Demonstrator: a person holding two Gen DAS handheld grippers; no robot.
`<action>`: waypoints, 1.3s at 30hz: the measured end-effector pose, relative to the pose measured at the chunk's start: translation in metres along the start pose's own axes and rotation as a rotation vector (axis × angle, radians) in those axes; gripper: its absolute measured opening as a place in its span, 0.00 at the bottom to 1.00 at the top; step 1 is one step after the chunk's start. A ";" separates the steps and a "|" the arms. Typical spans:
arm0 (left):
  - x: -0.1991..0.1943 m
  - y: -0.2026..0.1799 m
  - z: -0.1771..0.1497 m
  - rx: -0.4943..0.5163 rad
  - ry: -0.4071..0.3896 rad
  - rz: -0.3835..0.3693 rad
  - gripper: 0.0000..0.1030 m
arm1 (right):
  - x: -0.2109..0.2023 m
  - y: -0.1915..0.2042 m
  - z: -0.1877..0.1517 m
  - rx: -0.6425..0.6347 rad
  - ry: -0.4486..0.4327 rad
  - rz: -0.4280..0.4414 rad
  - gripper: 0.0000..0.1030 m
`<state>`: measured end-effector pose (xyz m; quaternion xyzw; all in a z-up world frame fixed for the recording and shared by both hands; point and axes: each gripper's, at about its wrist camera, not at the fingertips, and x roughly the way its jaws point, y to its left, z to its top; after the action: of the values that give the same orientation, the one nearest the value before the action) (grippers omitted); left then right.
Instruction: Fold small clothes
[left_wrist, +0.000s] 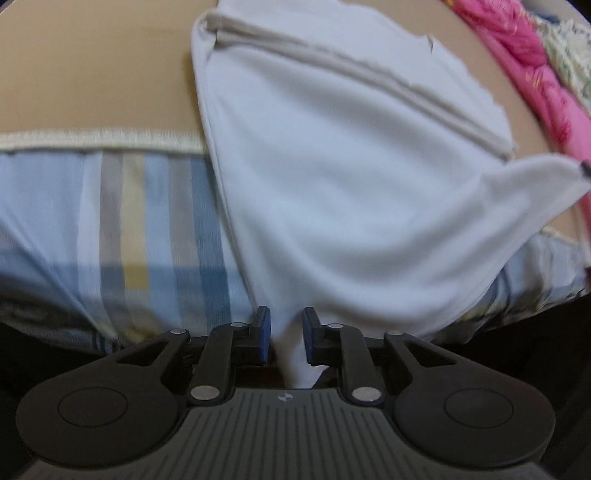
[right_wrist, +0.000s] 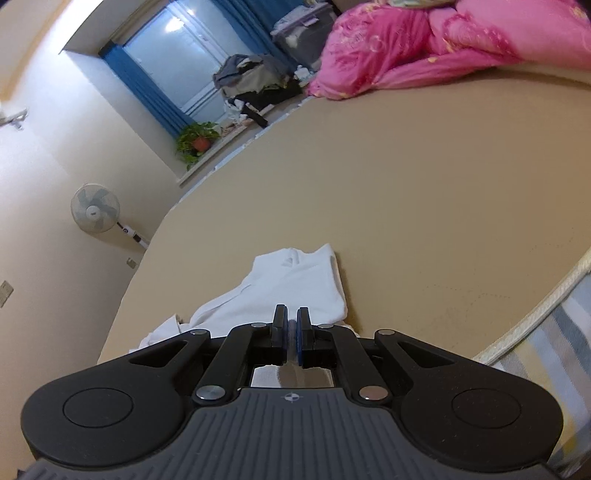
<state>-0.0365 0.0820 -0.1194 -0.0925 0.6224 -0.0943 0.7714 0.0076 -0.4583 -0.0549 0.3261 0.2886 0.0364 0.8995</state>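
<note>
**White garment half-laid on the bed, one corner pinched, the other being let go**

The white garment (left_wrist: 332, 177) lies across the tan bed surface (left_wrist: 92, 74), its near edge hanging over the bed's piped edge (left_wrist: 99, 142) onto the striped sheet (left_wrist: 129, 221) below. In the left wrist view it fills the frame from 12 o'clock down to 6 o'clock, where a narrow tongue of cloth runs between the left gripper (left_wrist: 286, 338) fingers. Those fingers stand slightly spread with a gap on either side of the cloth, so they do not seem to be pressing it. At 3 o'clock a corner of the garment is pulled up and taut toward the frame edge.

In the right wrist view the right gripper (right_wrist: 291, 338) has its fingers pressed together on a thin bit of cloth, with the garment (right_wrist: 295, 291) bunched just ahead at 12 o'clock.

Risks, as I judge them:
- The overhanging edge may slide down the sheet once the left fingers let go, dragging the fold out of line.
- The right pinch is thin, so a tug could pull the corner free.
- Uneven tension between the corners could leave a skewed, wrinkled fold.

The pink quilt (right_wrist: 443, 48) lies well apart at 1 o'clock.
</note>
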 end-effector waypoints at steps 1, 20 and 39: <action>0.004 0.000 -0.005 -0.004 0.007 0.019 0.30 | -0.002 0.002 -0.002 -0.018 -0.001 0.003 0.04; -0.043 -0.005 -0.036 0.000 -0.084 -0.062 0.03 | -0.034 -0.001 -0.010 -0.023 0.006 -0.058 0.04; -0.094 0.060 0.245 -0.140 -0.564 -0.059 0.03 | 0.109 0.036 0.092 -0.190 -0.032 -0.161 0.07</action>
<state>0.1849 0.1708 0.0048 -0.1863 0.3852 -0.0440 0.9027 0.1525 -0.4551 -0.0297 0.2159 0.2946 -0.0140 0.9308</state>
